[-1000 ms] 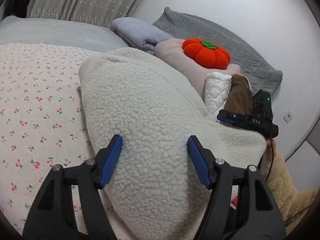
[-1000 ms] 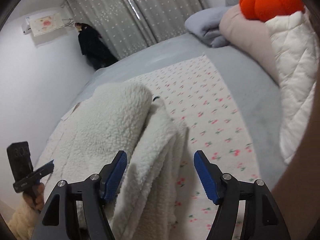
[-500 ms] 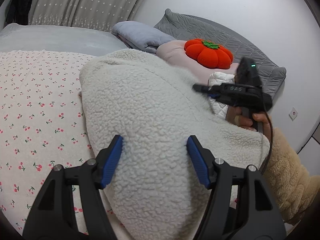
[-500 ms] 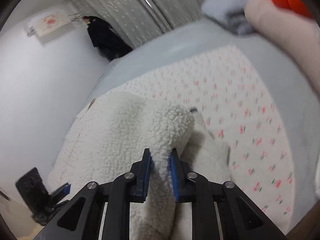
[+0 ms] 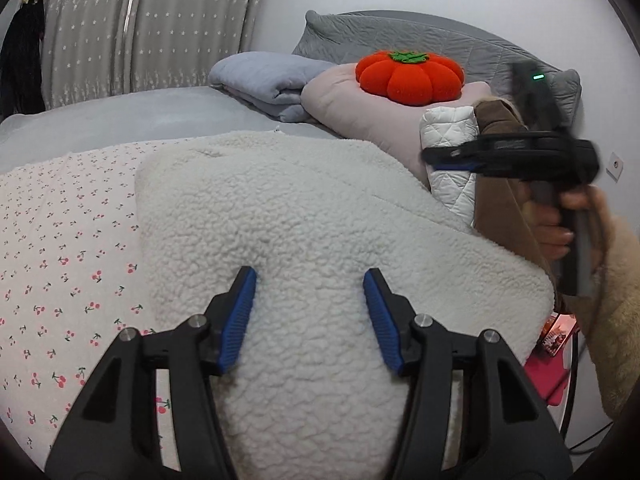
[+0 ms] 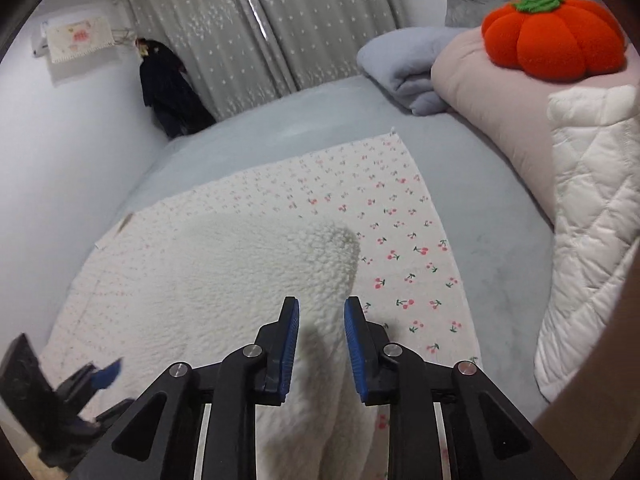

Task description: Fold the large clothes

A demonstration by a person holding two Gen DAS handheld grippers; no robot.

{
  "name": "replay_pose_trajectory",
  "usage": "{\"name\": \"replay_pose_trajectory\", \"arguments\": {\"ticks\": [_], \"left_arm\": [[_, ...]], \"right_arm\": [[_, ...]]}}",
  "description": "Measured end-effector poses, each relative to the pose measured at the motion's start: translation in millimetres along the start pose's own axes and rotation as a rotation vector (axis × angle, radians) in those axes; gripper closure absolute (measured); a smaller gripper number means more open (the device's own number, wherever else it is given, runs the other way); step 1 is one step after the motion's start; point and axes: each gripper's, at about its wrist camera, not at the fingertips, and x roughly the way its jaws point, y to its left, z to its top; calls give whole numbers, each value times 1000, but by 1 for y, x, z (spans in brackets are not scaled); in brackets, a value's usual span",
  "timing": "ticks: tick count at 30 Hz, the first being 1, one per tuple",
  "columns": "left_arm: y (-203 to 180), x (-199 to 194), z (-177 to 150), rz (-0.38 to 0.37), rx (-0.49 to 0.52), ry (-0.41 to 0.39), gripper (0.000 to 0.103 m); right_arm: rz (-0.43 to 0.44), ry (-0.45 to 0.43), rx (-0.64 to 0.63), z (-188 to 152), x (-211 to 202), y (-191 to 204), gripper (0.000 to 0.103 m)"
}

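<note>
A thick white fleece garment (image 5: 300,208) lies folded on a cherry-print sheet (image 5: 60,240) on the bed. My left gripper (image 5: 310,304) rests low on its near part. The jaws are closing with fleece bulging between them, and the pads do not clamp it. My right gripper (image 6: 322,320) hovers over the fleece garment's (image 6: 224,280) right edge. Its jaws are opening, with a narrow gap and a fold of fleece below them, not pinched. The right gripper (image 5: 512,156) also shows in the left wrist view, blurred, in a hand above the garment's far right side.
An orange pumpkin cushion (image 5: 408,76) sits on a pink pillow (image 5: 360,108), beside a folded blue-grey blanket (image 5: 272,80). A white quilted piece (image 6: 592,208) lies along the right. Grey bedding (image 6: 280,132), curtains (image 6: 280,20) and a hanging dark garment (image 6: 168,88) lie beyond.
The right gripper closed on a fleece fold half a second ago; now its jaws have parted, it has lifted, and the fleece lies flat. The left gripper's jaws have narrowed and it has shifted sideways.
</note>
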Motion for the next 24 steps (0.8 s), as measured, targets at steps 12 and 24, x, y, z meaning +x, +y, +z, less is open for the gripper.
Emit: {"name": "replay_pose_trajectory", "arguments": {"ticks": [12,24], "left_arm": [[18,-45,11,-66,-85,-23,57],[11,-73,2,-112,11,-45,59]], "right_arm": [[57,-33,-201,-122,-62,101,73],[120,-128,28,-162,-107,37,25]]}}
